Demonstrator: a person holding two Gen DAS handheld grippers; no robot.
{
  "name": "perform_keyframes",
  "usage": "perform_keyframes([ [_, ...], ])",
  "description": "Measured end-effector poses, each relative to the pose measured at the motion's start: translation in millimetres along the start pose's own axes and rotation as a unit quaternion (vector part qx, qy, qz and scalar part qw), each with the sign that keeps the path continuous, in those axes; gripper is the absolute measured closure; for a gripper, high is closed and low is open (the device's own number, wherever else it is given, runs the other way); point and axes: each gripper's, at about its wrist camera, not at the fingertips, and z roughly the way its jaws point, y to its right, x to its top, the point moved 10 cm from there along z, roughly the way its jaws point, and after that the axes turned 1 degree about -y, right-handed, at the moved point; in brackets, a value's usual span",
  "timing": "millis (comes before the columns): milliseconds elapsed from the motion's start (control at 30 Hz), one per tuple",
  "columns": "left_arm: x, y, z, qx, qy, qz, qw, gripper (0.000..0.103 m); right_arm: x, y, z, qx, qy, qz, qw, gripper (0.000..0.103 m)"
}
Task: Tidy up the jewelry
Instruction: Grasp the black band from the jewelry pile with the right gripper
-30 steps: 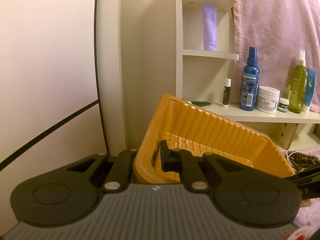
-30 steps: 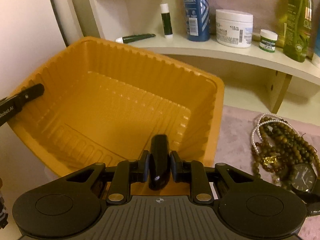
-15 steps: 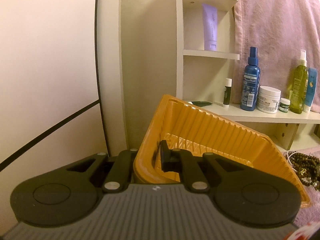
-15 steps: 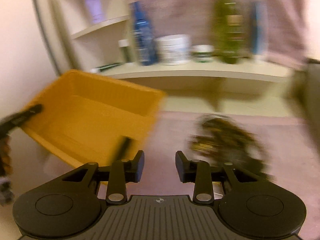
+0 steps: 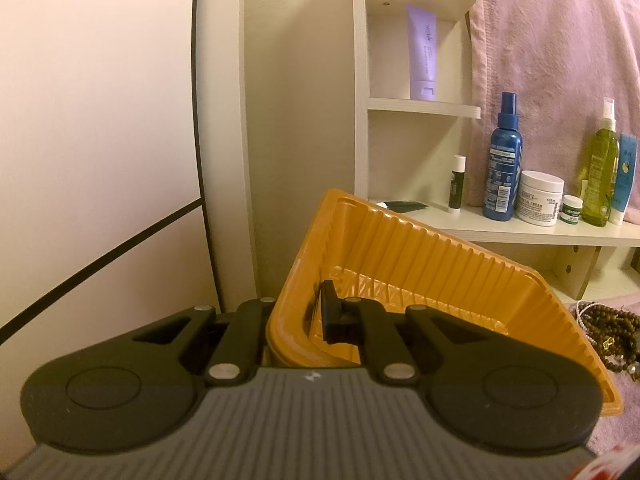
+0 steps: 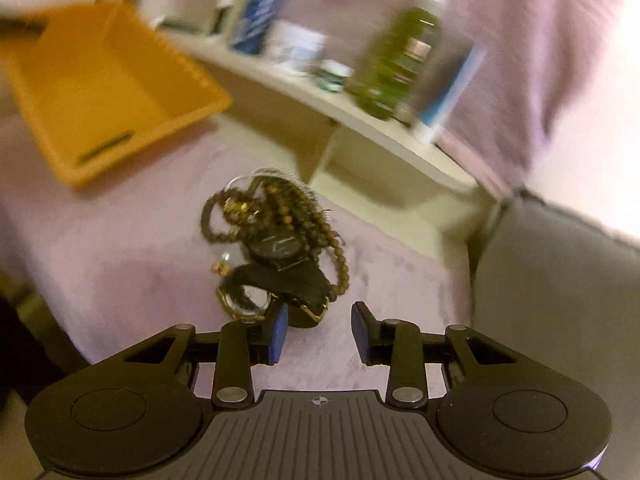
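Observation:
My left gripper [image 5: 298, 316] is shut on the near wall of an orange ribbed tray [image 5: 420, 264] and holds it tilted. The outer finger is hidden behind that wall. In the right wrist view the tray [image 6: 108, 92] is at the upper left, with a slim dark item [image 6: 105, 147] lying inside along its lower wall. A tangle of brown bead strands [image 6: 276, 208], a black watch [image 6: 276, 246] and a gold-rimmed piece [image 6: 244, 298] lies on the pink cloth [image 6: 120, 264]. My right gripper [image 6: 319, 320] hangs open just short of that pile, with nothing between its pads.
A low cream shelf [image 5: 520, 234] behind the tray carries a blue spray bottle [image 5: 502, 168], a white jar [image 5: 540, 198], a green bottle [image 5: 600, 176] and a lip balm [image 5: 456, 184]. A grey padded surface [image 6: 560, 288] stands at the right of the cloth.
The right gripper opened and let the dark item go into the tray, then swung right and rolled to stand over the jewelry pile. The left gripper and tray stayed put.

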Motion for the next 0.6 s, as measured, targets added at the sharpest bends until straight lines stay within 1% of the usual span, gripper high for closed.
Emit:
perform_keyframes([
  [67, 0, 0, 0, -0.001, 0.001, 0.000, 1.0000, 0.094, -2, -3, 3, -0.003, 0.004, -0.030, 1.000, 0.068],
  [100, 0, 0, 0, -0.001, 0.001, 0.001, 1.0000, 0.094, -2, -4, 4, -0.005, 0.008, -0.035, 0.999, 0.072],
  [133, 0, 0, 0, -0.001, 0.001, 0.001, 1.0000, 0.094, -1, -4, 7, -0.002, 0.006, -0.035, 0.999, 0.083],
  [167, 0, 0, 0, -0.001, 0.001, 0.002, 1.0000, 0.094, -2, -4, 9, 0.003, 0.003, -0.033, 0.999, 0.088],
  [233, 0, 0, 0, -0.002, 0.001, 0.002, 1.0000, 0.094, -1, -2, 10, 0.003, 0.002, -0.027, 1.000, 0.089],
  [267, 0, 0, -1, -0.002, 0.001, 0.002, 1.0000, 0.094, 1, 0, 10, 0.004, 0.001, -0.016, 1.000, 0.090],
  [300, 0, 0, -1, -0.003, 0.001, 0.002, 1.0000, 0.094, 2, 3, 10, 0.009, -0.004, 0.008, 1.000, 0.091],
  [367, 0, 0, -2, -0.002, 0.002, 0.001, 1.0000, 0.094, 3, 13, 9, 0.034, -0.015, 0.093, 0.995, 0.091],
  [400, 0, 0, -2, -0.003, 0.002, 0.001, 1.0000, 0.094, 3, 20, 9, 0.048, -0.021, 0.143, 0.988, 0.091],
  [467, 0, 0, -1, -0.003, 0.001, 0.000, 1.0000, 0.094, 3, 31, 9, 0.074, -0.035, 0.238, 0.968, 0.091],
  [500, 0, 0, -2, -0.003, 0.002, 0.000, 1.0000, 0.094, 4, 36, 9, 0.083, -0.040, 0.270, 0.959, 0.092],
  [533, 0, 0, -2, -0.003, 0.002, 0.000, 1.0000, 0.094, 4, 39, 8, 0.094, -0.044, 0.306, 0.946, 0.092],
  [600, -1, 0, -2, -0.004, 0.002, 0.000, 1.0000, 0.094, 9, 42, 6, 0.112, -0.048, 0.351, 0.929, 0.093],
])
